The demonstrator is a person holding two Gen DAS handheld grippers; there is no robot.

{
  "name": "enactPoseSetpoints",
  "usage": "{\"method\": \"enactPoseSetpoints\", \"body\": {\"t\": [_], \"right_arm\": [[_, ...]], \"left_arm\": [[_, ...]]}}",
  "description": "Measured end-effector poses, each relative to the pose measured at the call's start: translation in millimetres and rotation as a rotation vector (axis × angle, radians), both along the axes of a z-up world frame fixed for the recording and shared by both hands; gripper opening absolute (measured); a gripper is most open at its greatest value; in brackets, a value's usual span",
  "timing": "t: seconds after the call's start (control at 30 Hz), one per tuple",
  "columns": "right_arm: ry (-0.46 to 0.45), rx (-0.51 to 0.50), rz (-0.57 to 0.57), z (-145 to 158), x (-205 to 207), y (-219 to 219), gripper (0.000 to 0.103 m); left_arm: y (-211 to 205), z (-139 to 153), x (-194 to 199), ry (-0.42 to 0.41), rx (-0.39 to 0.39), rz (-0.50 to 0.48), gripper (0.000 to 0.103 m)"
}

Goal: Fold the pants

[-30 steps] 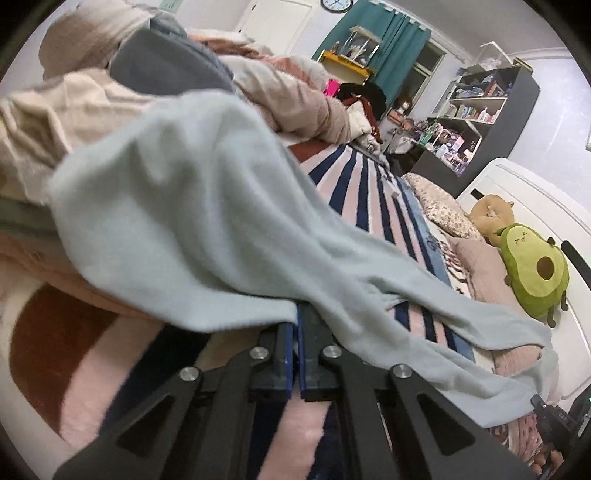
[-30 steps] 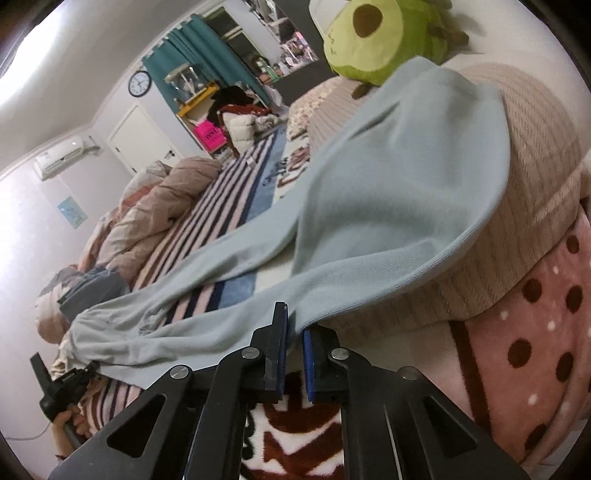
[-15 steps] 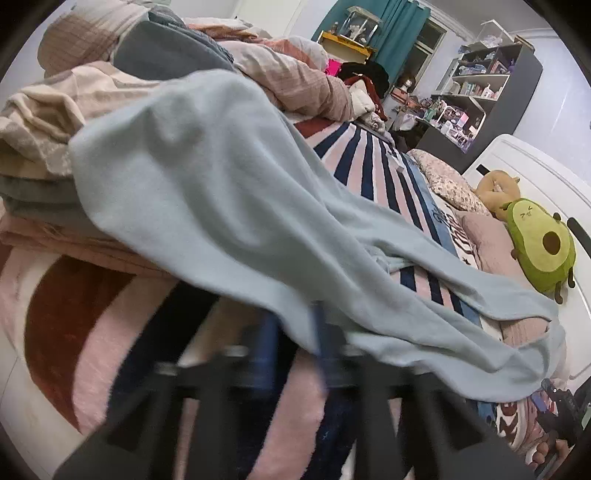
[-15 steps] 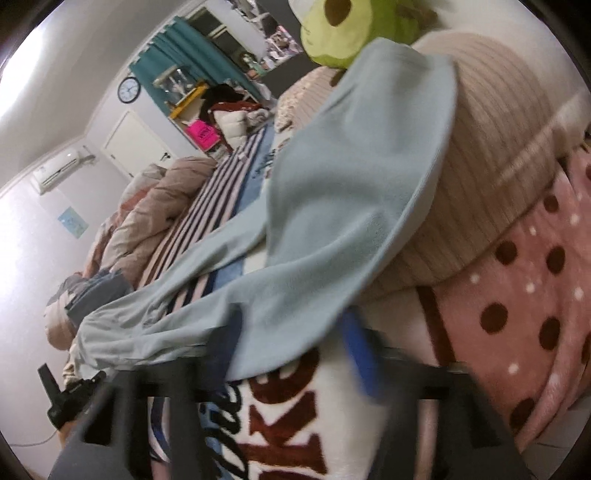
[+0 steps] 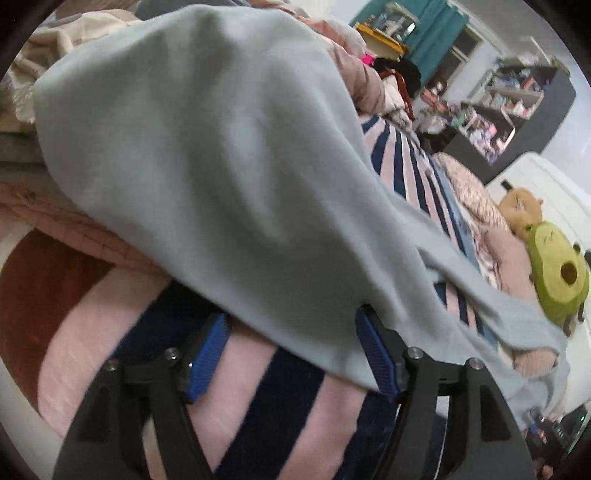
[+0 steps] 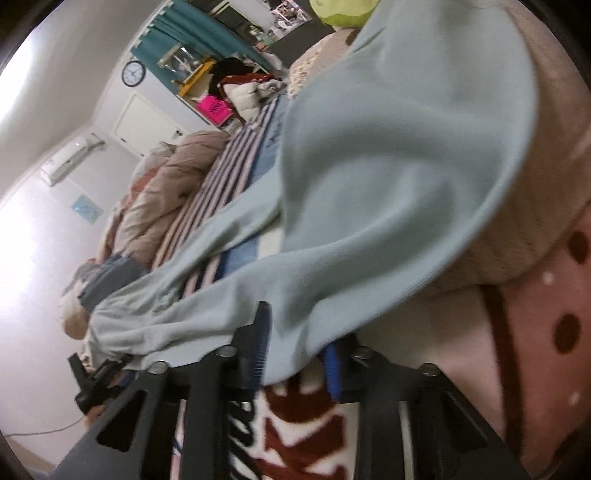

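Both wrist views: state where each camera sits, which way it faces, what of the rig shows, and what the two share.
Left wrist: sits on the left tool, looking along its fingers down the striped blanket toward the shelves; its jaws are opening, below the hem of the pale blue pants.
Right wrist: sits on the right tool, facing the wall clock and teal curtain; its jaws are closing around the pants' edge.
Shared: the pants, striped blanket, curtain and avocado plush.
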State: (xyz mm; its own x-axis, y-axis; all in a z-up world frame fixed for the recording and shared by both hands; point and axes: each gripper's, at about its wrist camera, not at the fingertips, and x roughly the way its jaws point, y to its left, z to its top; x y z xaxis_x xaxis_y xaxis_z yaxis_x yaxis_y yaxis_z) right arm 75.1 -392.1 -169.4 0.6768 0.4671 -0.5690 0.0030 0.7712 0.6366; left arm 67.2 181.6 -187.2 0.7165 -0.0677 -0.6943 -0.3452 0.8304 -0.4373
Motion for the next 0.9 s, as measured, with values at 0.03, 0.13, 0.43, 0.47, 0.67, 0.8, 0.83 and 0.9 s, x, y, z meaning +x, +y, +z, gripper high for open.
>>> {"method": "enactPoseSetpoints", "body": {"t": [0.03, 0.13, 0.43, 0.47, 0.67, 0.8, 0.83, 0.9], "right_arm": [[-0.007, -0.01, -0.009, 2.1, 1.2, 0.8, 0.009], [-0.034, -0.046, -0.007, 14.6, 2.9, 6.3, 0.004], [-0.06, -0.108, 0.078, 56.0, 18.5, 16.6, 0.002], [-0.066, -0.132, 0.083, 61.4, 22.3, 16.7, 0.002], [-0.114, -0.171, 0.13, 90.0, 52.8, 23.7, 0.002], [-0.114, -0.219, 0.155, 101.7, 81.9, 26.6, 0.002], [-0.114, -0.233, 0.159, 103.8, 88.9, 27.6, 0.002], [-0.116, -0.267, 0.17, 108.3, 106.2, 31.1, 0.002]], "left_arm": [[3.9, 0.2, 0.1, -0.012, -0.01, 0.01, 0.061], [6.5, 3.0, 2.9, -0.006, -0.016, -0.009, 0.006], [-2.3, 53.7, -12.0, -0.053, 0.085, -0.065, 0.0], [-2.0, 59.8, -12.1, -0.062, 0.09, -0.067, 0.0], [-7.9, 94.4, 2.4, -0.119, 0.14, -0.102, 0.0], [-9.6, 110.6, 28.3, -0.137, 0.179, -0.13, 0.0], [-11.5, 112.3, 34.9, -0.139, 0.185, -0.132, 0.0], [-11.1, 116.6, 48.7, -0.143, 0.197, -0.143, 0.0]]}}
